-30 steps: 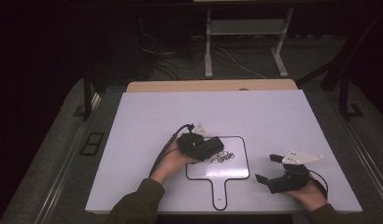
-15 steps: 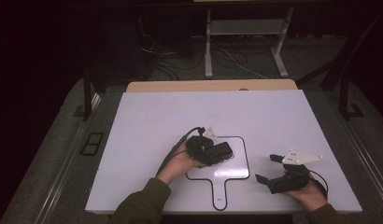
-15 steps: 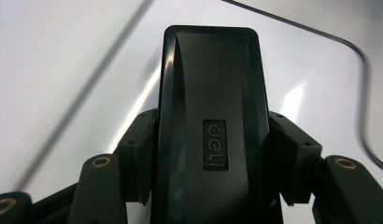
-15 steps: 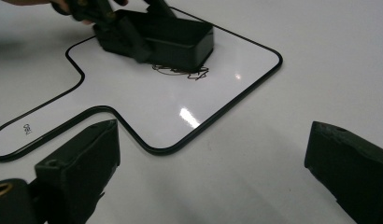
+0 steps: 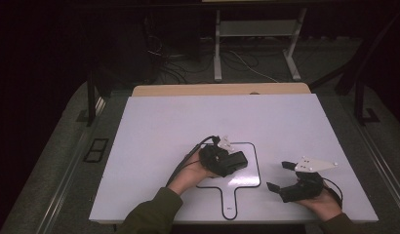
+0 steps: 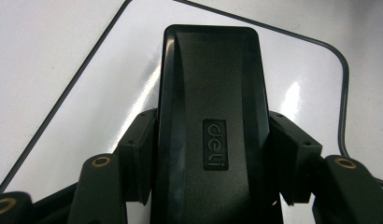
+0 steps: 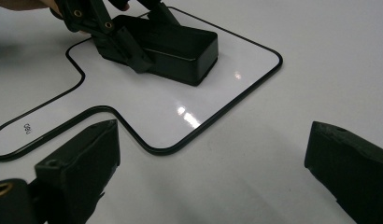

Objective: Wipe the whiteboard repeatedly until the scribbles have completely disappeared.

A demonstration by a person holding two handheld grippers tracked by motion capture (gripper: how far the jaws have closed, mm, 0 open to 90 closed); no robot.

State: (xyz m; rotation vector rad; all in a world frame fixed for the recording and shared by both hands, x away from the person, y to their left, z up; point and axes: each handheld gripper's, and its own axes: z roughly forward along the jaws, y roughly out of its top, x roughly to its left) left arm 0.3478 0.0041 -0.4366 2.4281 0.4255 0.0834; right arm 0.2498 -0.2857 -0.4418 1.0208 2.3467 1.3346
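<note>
The black eraser sits clamped between the jaws of the left gripper, flat on the small whiteboard inside its black border, while the right gripper rests beside the board with jaws spread wide and empty.

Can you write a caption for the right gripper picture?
Left gripper presses a black eraser onto the small whiteboard.
</note>
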